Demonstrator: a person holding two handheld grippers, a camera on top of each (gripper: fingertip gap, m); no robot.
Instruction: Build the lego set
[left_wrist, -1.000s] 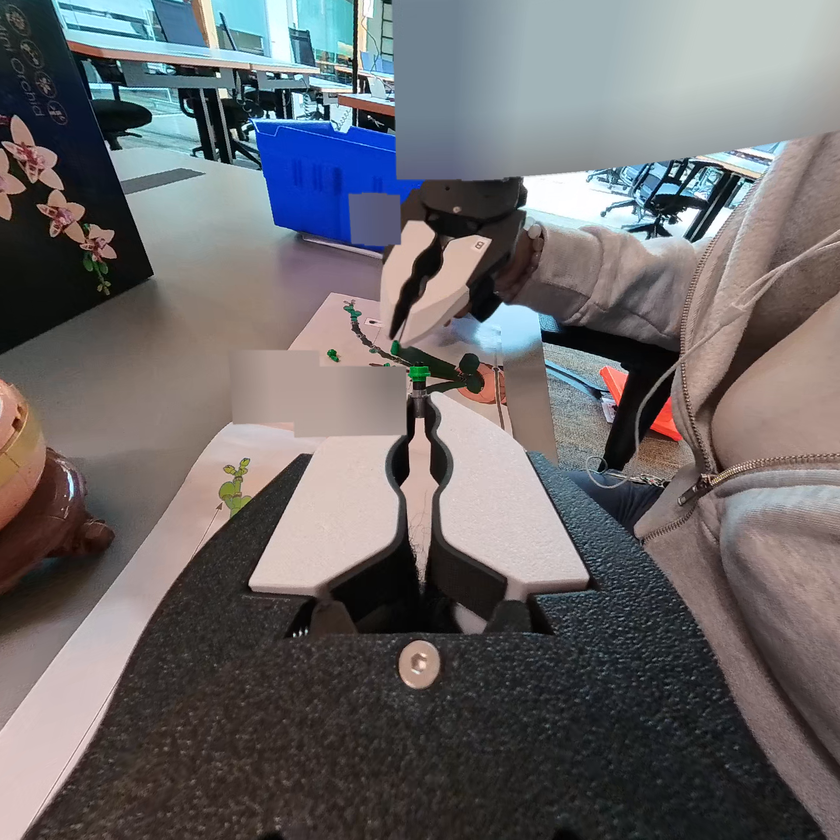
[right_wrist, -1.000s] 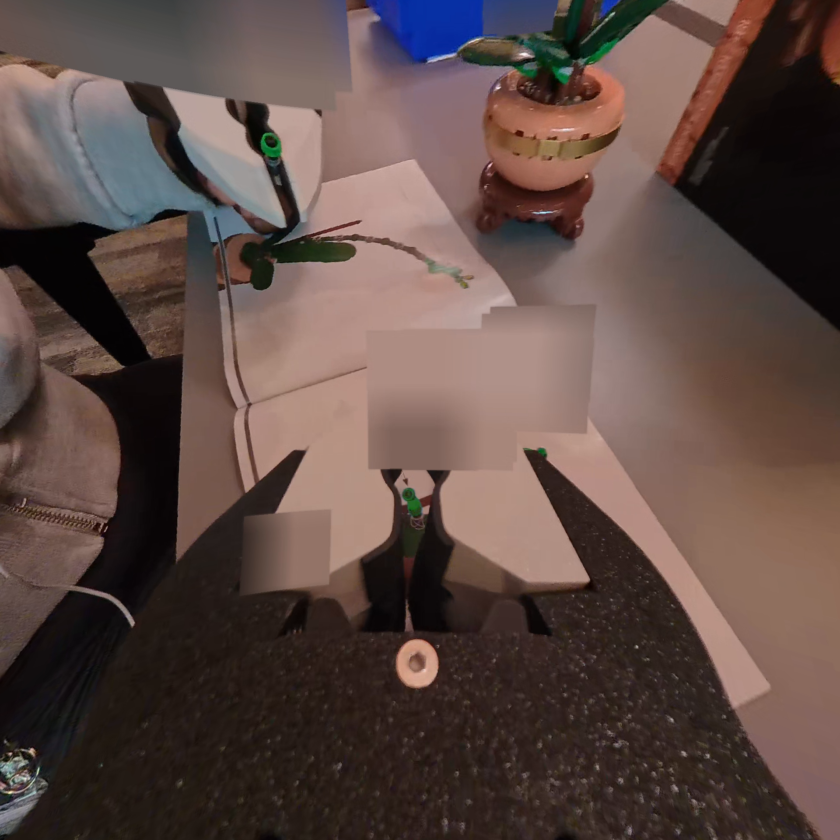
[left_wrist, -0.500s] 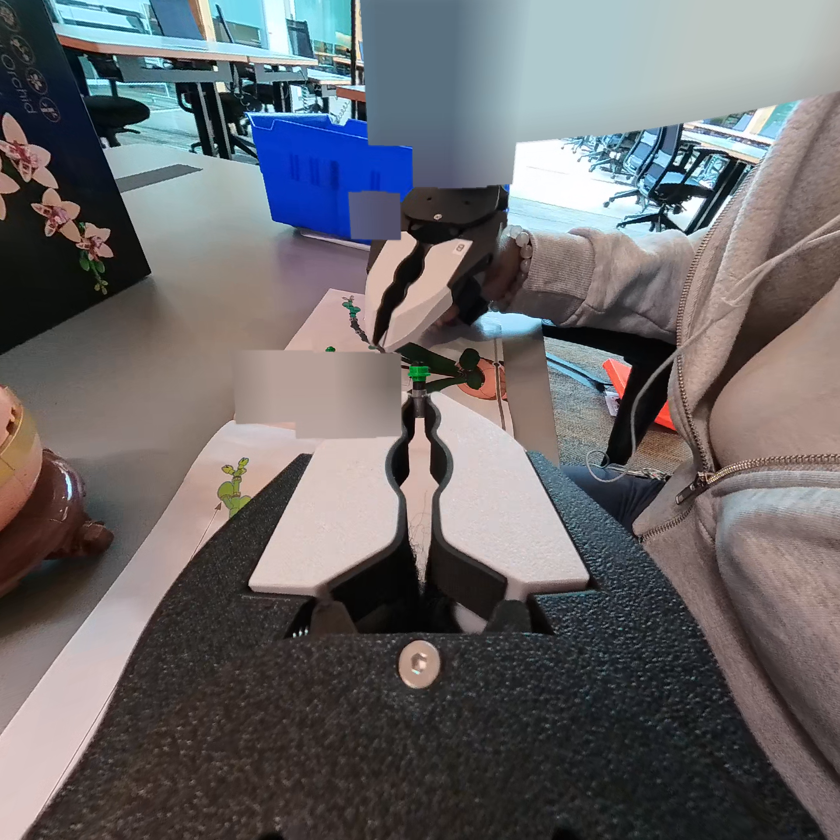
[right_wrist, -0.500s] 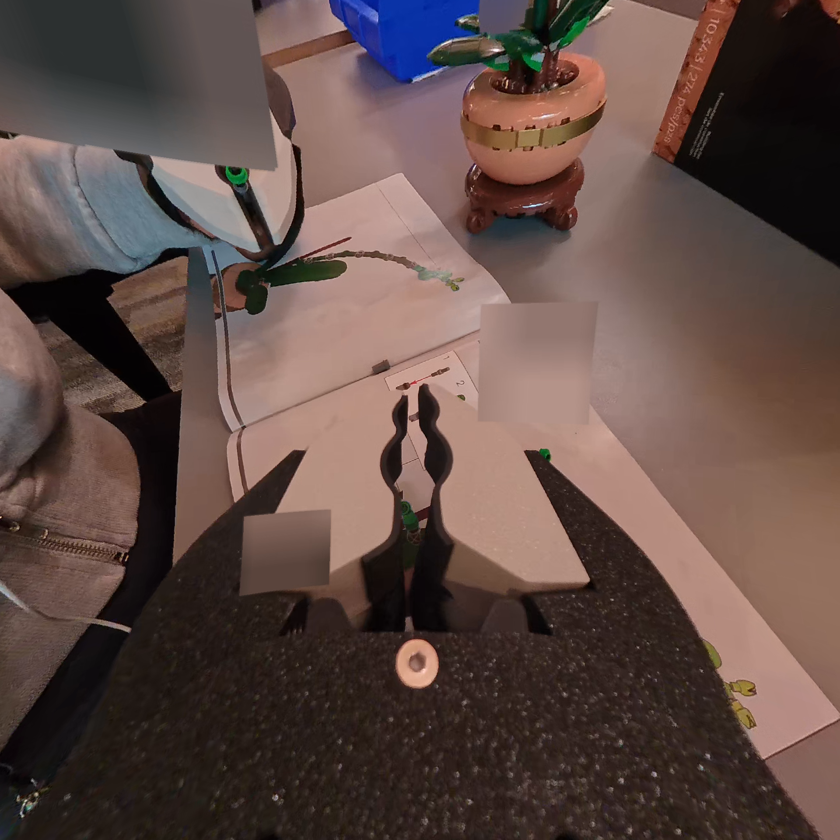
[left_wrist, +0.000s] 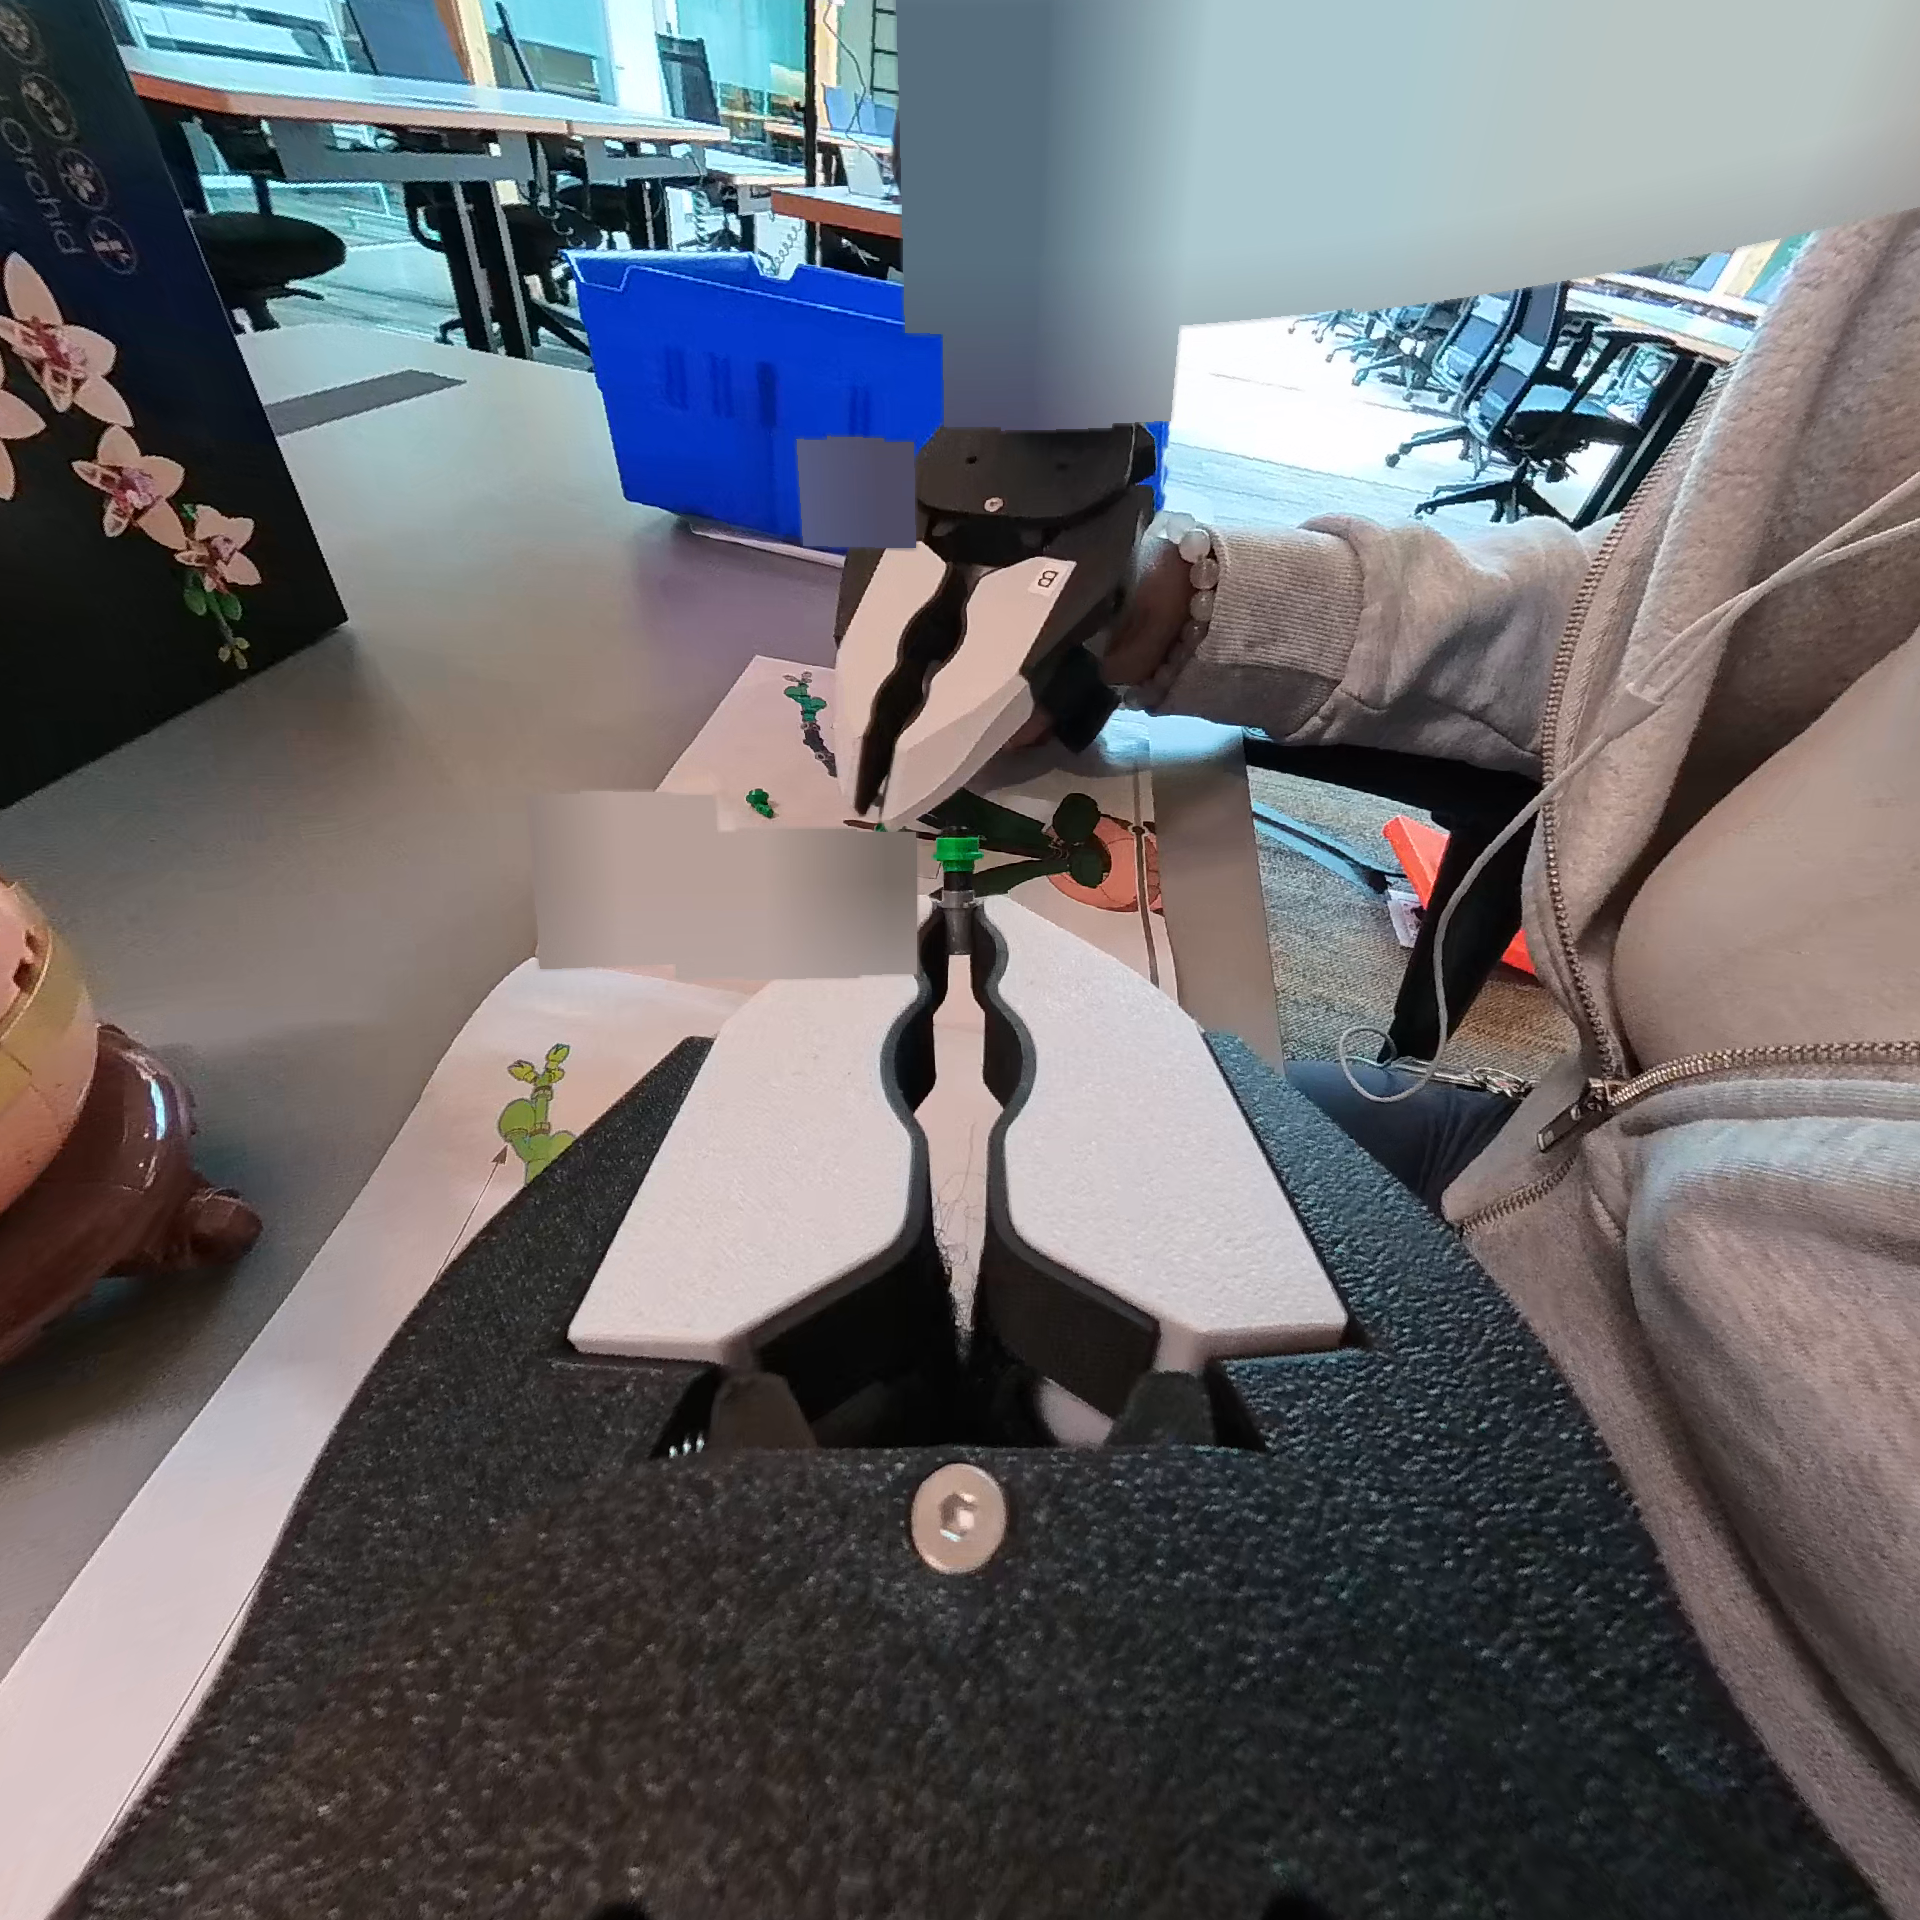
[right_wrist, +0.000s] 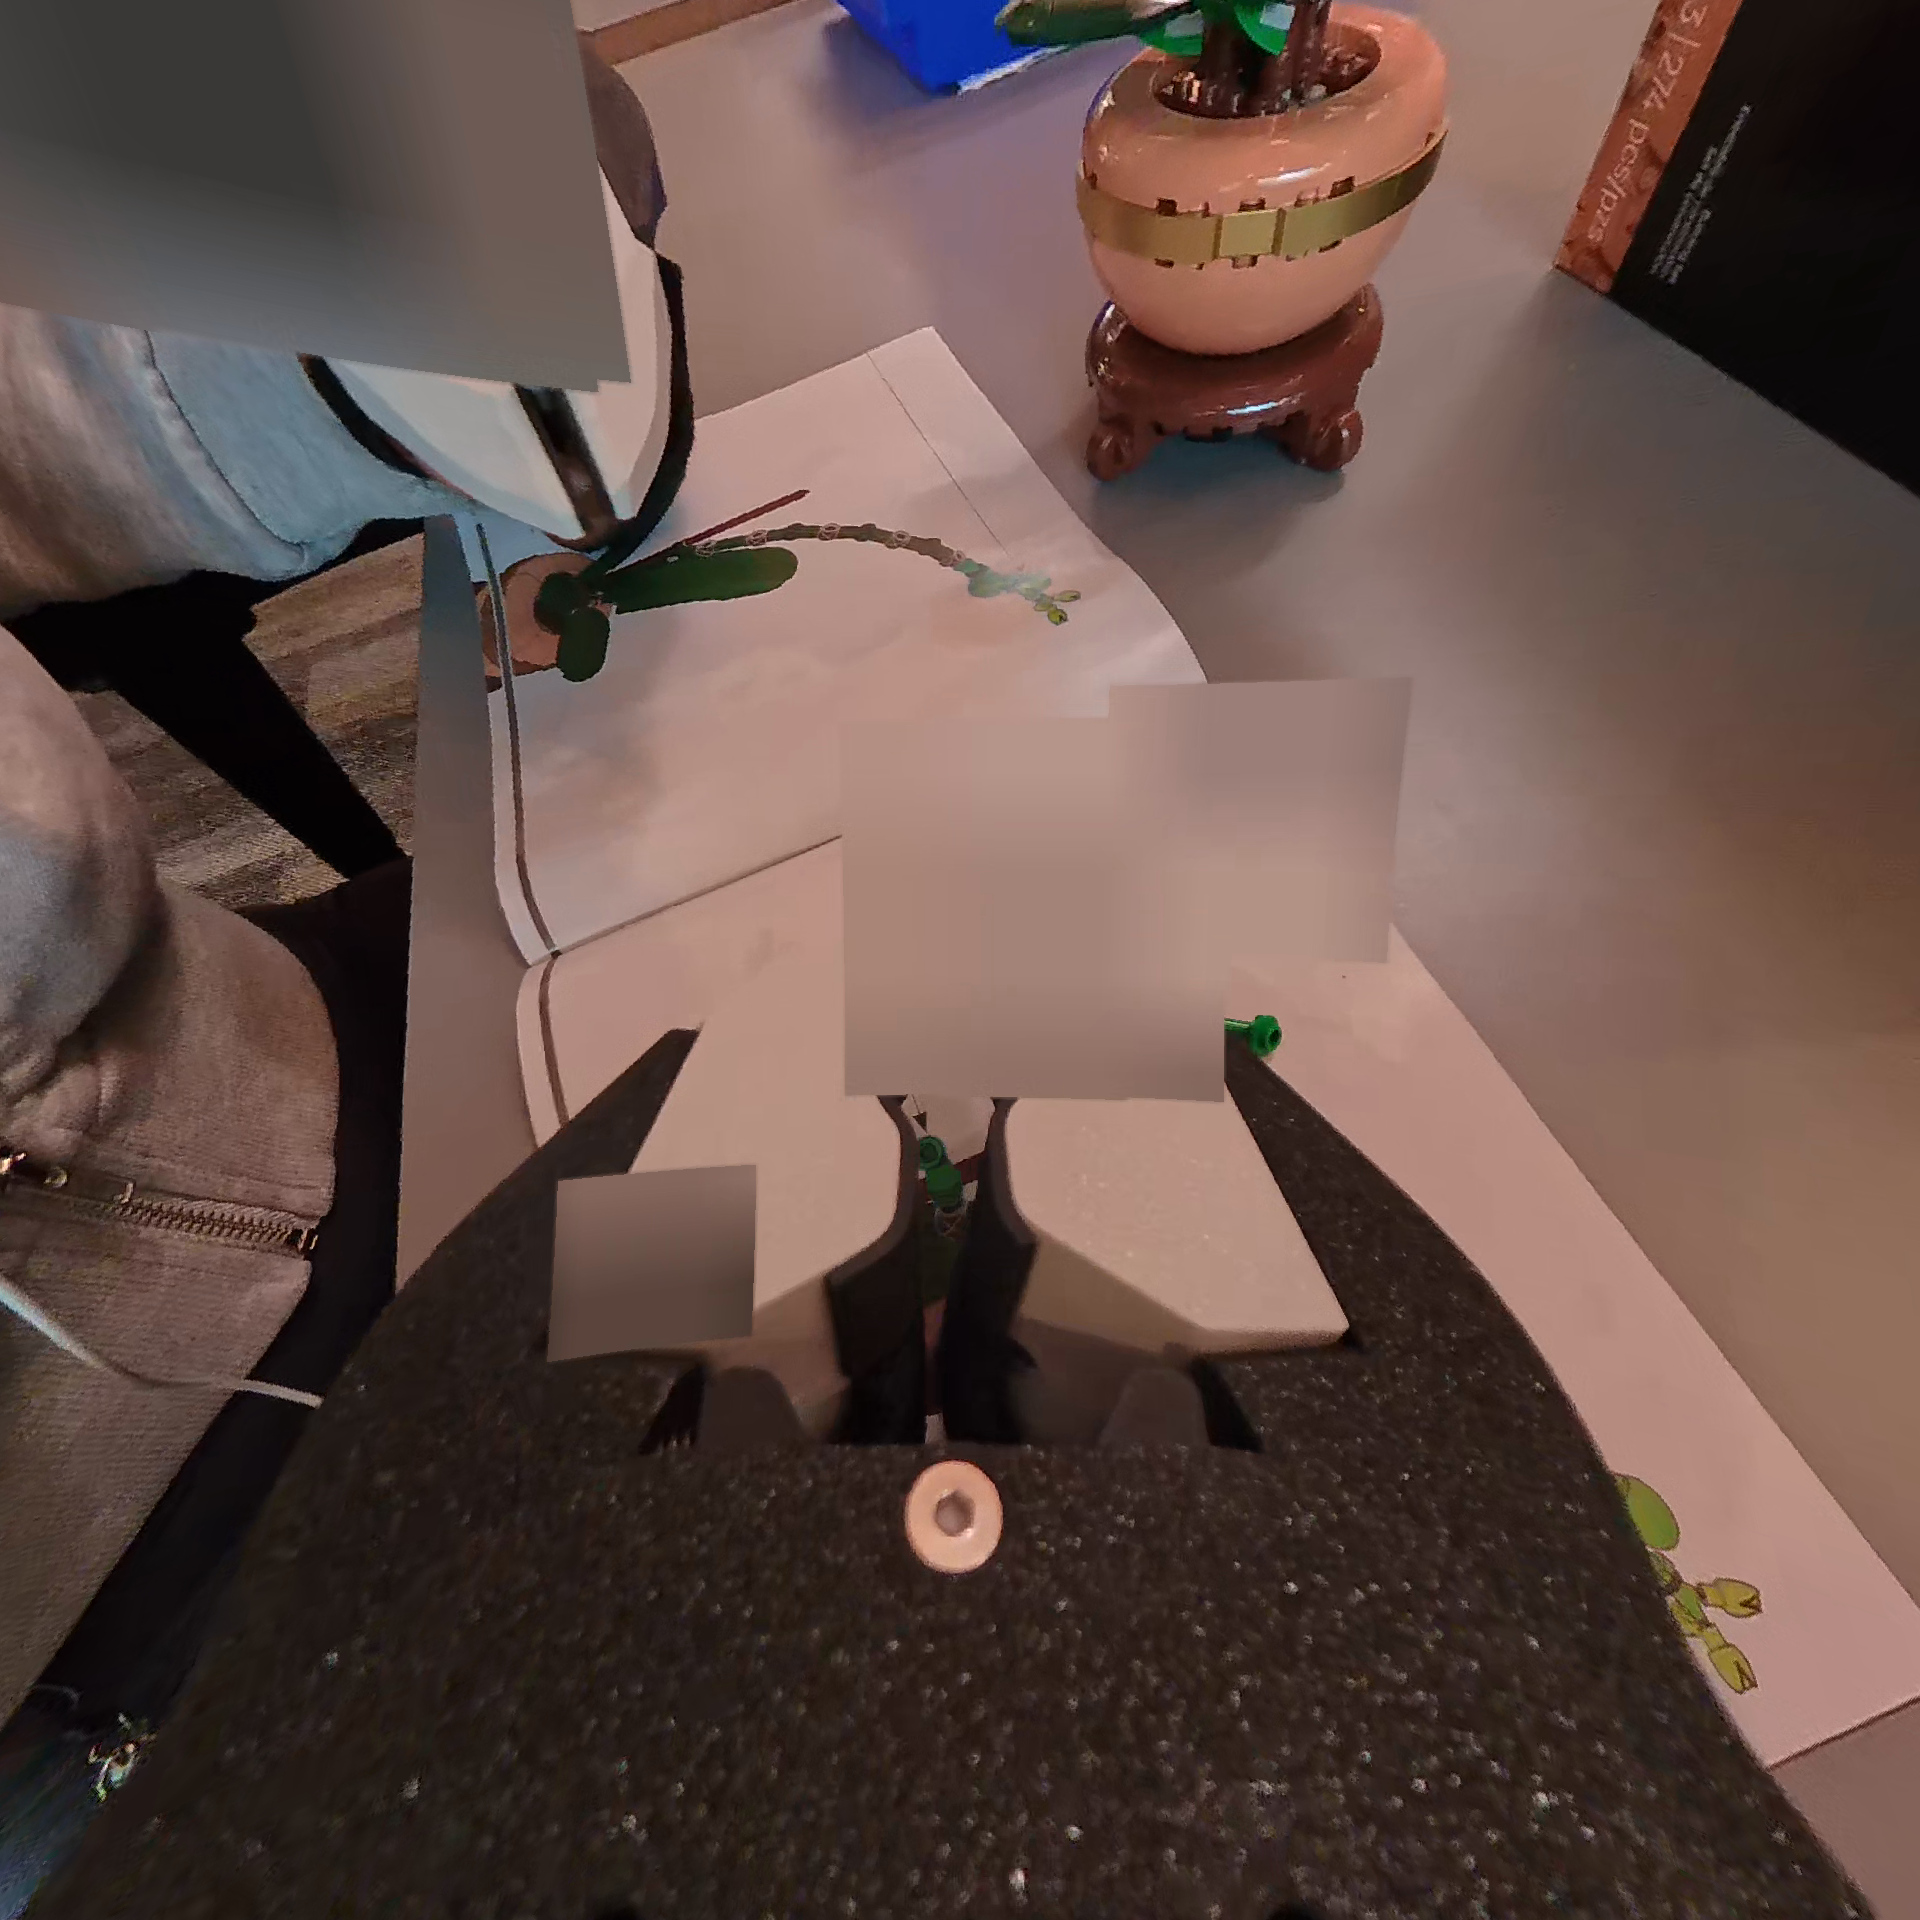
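At near edge of desk (left_wrist: 416, 644), left tongs (left_wrist: 956, 925) closed on thin grey stem piece with green cap (left_wrist: 956, 854), cap sticking out past the tips. Open instruction booklet (right_wrist: 779, 727) lies flat beneath. Just beyond, right tongs (left_wrist: 871, 805) point steeply down, tips together, at booklet page; cannot tell if anything is pinched. Loose green piece (left_wrist: 758, 800) on page just beside them. Farther: pink pot on brown stand (right_wrist: 1257, 208), dark flower-printed box (left_wrist: 104, 416), blue bin (left_wrist: 748, 416).
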